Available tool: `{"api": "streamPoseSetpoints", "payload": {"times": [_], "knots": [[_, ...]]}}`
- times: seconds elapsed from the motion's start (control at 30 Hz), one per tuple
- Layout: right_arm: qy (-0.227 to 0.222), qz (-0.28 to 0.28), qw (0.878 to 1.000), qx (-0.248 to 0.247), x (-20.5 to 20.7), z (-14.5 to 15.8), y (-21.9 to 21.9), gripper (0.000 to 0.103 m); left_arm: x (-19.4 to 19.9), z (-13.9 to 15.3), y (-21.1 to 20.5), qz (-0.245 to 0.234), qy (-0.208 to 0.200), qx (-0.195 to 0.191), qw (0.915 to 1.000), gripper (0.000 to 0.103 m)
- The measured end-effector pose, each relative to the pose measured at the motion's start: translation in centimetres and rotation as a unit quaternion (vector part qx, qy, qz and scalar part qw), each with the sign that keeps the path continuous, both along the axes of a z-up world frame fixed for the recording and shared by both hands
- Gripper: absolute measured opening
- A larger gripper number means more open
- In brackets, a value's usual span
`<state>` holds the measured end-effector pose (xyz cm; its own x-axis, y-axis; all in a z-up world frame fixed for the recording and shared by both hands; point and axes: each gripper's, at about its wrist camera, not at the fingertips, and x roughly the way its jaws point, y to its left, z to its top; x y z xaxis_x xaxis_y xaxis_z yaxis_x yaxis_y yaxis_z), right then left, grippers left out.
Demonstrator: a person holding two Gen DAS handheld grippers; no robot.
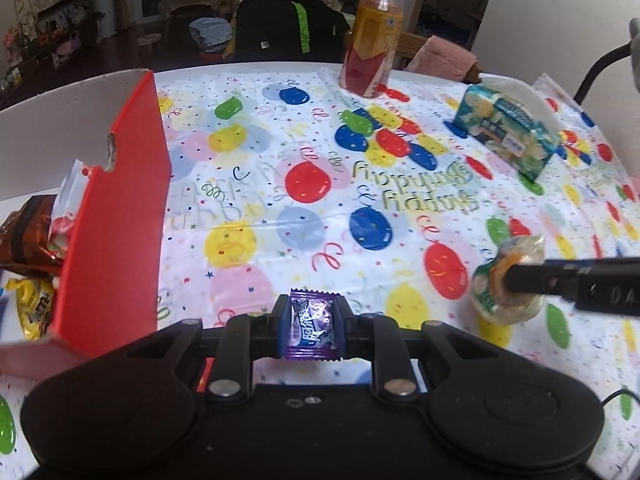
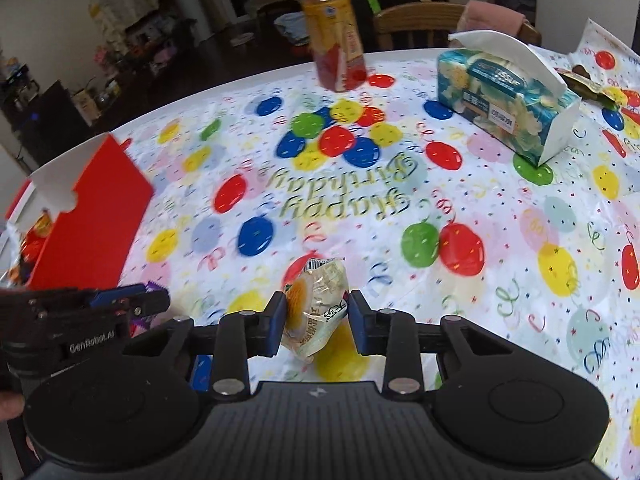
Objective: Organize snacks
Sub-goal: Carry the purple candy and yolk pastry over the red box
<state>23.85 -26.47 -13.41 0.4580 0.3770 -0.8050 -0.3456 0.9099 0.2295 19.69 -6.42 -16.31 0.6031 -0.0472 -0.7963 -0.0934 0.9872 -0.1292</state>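
Left wrist view, left to right: a red box (image 1: 120,208) stands open at the table's left edge, with a yellow packet (image 1: 34,304) and other wrappers inside. Just right of the box, the left gripper (image 1: 312,328) is clamped on a purple sachet (image 1: 313,326), held upright between its blue pads (image 1: 282,330) above the balloon cloth (image 1: 320,200). A bottle (image 1: 374,40) stands at the far edge; a tissue box (image 1: 508,132) lies to its right. At right, the other tool's finger crosses a clear pastry pack (image 1: 506,280).

Right wrist view: the red box (image 2: 92,216) sits far left, the left gripper (image 2: 152,300) near it. The right gripper (image 2: 316,316) has narrowed onto the pastry pack (image 2: 316,304), which is tilted; the left pad touches it, while contact at the right pad cannot be told.
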Motion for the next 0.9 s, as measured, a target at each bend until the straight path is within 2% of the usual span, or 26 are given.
{"api": "streamPoseSetpoints", "payload": {"times": [0.57,0.9], "knots": [[-0.045,0.039,0.998,0.015,-4.9,6.1,3.5,0.031,-3.7,6.1,2.1,-0.013,-0.041,-0.020,0.9989,0.019],[-0.074,0.076,0.994,0.034,-5.5,9.3,8.7,0.031,-4.4,9.4,6.9,0.008,-0.081,-0.010,0.9966,0.019]]}}
